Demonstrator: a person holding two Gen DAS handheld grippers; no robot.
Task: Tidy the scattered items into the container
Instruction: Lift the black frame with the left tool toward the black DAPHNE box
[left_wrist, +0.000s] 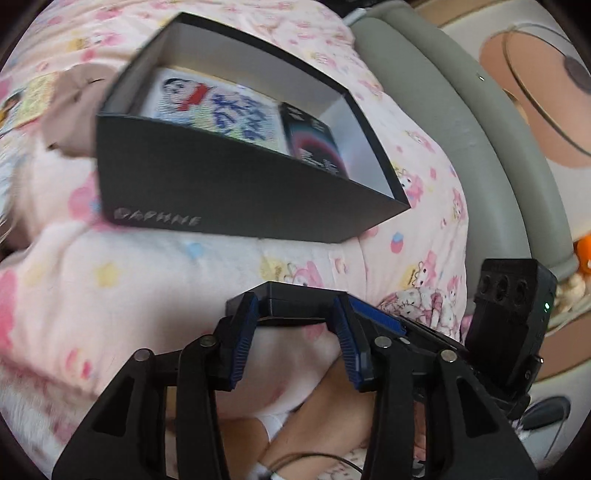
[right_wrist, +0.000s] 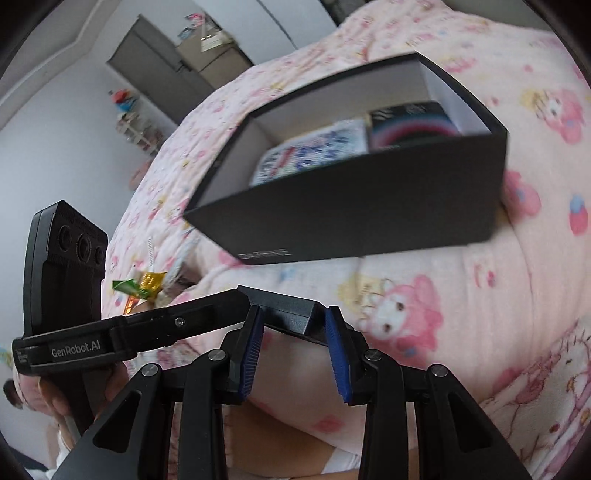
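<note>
The open black box (left_wrist: 221, 184) marked DAPHNE lies tilted on the pink cartoon bedding (left_wrist: 147, 295); it also shows in the right wrist view (right_wrist: 369, 206). Inside it lie a cartoon-printed pack (left_wrist: 221, 107) (right_wrist: 314, 151) and a dark carton with a pink arc (left_wrist: 314, 140) (right_wrist: 410, 125). A small black block (left_wrist: 288, 302) (right_wrist: 291, 314) sits at the tips of both grippers. My left gripper (left_wrist: 295, 301) has its blue pads against the block's ends. My right gripper (right_wrist: 294, 311) is shut on the same block. Both hover near the box's front wall.
A green and gold wrapper (right_wrist: 144, 286) lies on the bedding at the left. A beige soft item (left_wrist: 74, 107) rests behind the box. The grey padded bed rail (left_wrist: 461, 129) runs along the right. A person's leg (left_wrist: 314, 424) is below the grippers. A grey cabinet (right_wrist: 159, 66) stands far back.
</note>
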